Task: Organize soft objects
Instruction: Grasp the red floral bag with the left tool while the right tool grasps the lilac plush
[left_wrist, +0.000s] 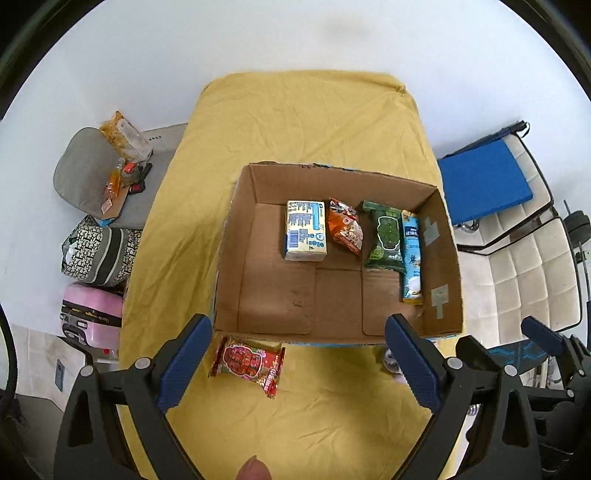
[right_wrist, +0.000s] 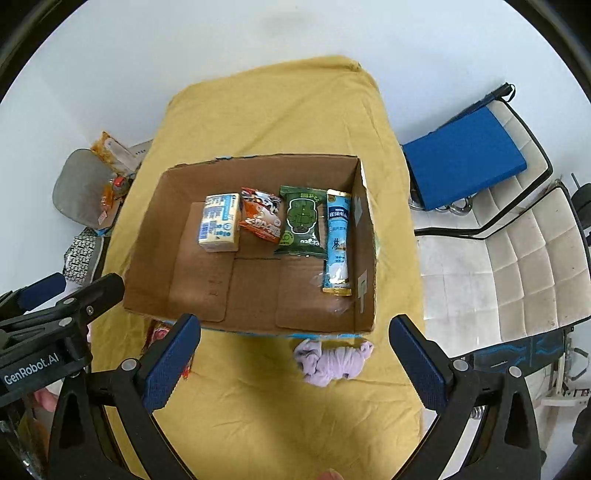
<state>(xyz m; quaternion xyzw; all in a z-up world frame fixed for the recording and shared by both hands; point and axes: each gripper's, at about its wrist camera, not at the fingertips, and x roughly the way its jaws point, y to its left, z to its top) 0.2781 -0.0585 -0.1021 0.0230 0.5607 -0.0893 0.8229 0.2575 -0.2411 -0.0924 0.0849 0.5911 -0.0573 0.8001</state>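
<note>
We see a yellow cloth (left_wrist: 295, 125) under a brown cardboard box (left_wrist: 448, 266). Inside lie a white pack with blue print (left_wrist: 306, 230), an orange packet (left_wrist: 345, 230), a dark green packet (left_wrist: 384, 236) and a light blue stick pack (left_wrist: 411, 258). Outside we see a red packet (left_wrist: 249, 360), a lilac cloth (right_wrist: 332, 362), a blue cushion (left_wrist: 484, 184) and a pink suitcase (left_wrist: 92, 314).

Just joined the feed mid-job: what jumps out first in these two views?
The open cardboard box in the middle of the yellow cloth grabs the eye, with four packets lined up along its far side, from the white tissue pack to the blue tube packet. Outside its near wall lie a red snack packet and a crumpled lilac cloth. Both tongs, left and right, hang open and empty above.
</note>
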